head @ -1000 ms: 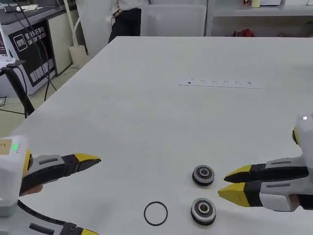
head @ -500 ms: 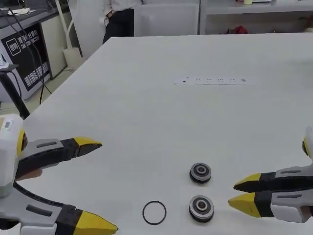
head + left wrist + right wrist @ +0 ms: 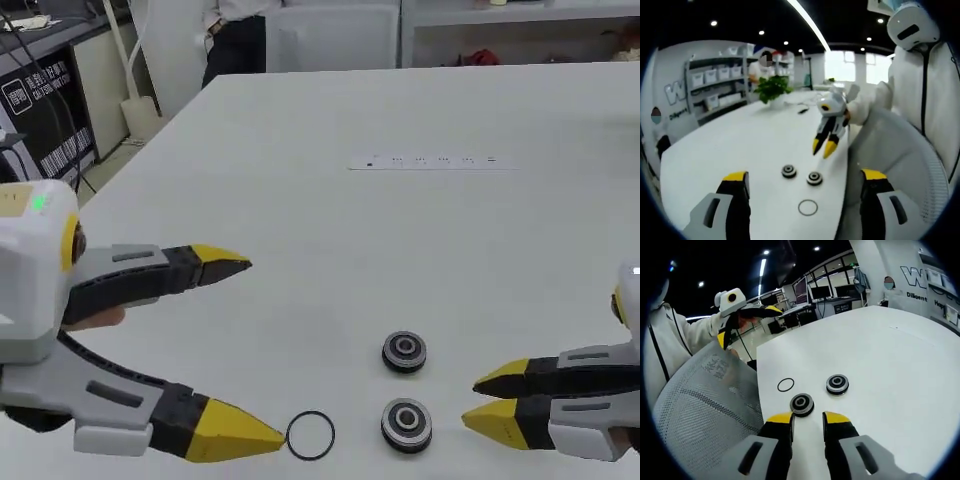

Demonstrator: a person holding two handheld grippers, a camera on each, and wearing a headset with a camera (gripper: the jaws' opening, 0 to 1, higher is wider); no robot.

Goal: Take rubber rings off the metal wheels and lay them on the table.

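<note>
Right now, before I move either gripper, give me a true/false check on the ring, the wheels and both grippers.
One rubber ring lies loose on the table. True.
The left gripper is shut on a wheel. False: it is open wide, holding nothing.
Two wheels sit on the table, a far wheel and a near wheel. True.
The ring lies between the two wheels. False: it lies beside the near wheel, toward the left gripper.
The right gripper holds the ring. False: it is empty, beside the near wheel.
</note>
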